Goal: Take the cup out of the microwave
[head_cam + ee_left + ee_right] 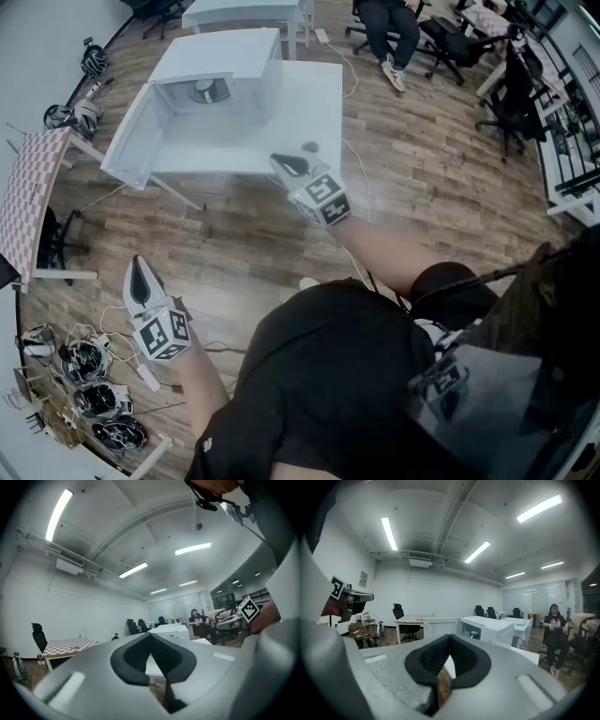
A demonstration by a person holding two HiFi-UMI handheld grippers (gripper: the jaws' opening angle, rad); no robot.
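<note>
Right jaws: the pads meet tip to tip with nothing between them. Your right gripper (pixel 450 638) is empty.
Left jaws: these are also closed pad against pad with nothing in them. Your left gripper (pixel 151 635) is empty.
Right gripper position: you hold it out ahead of you. In the head view it lies over the near edge of the white table (pixel 314 112), towards the right end of that edge. It is apart from the microwave (pixel 239 61) and tipped slightly downward.
Left gripper position: you hold it level and low at your left side, over the wood floor (pixel 234 234). It is well apart from the table.
Cup: the cup (pixel 204 91) sits inside the microwave, within the open cavity. Neither gripper touches it. It shows too small to tell more about it.
Microwave: it stands on the far left part of the table, its opening facing you.
Microwave door: the door (pixel 131 141) is swung wide open and overhangs the table's left end in the head view.
Left surroundings: a checkered table (pixel 28 187) stands to the left of the microwave. Coils of cable (pixel 89 375) lie on the floor near your left gripper.
Far surroundings: a seated person (pixel 389 28) is beyond the table, with office chairs (pixel 516 103) to the right.
</note>
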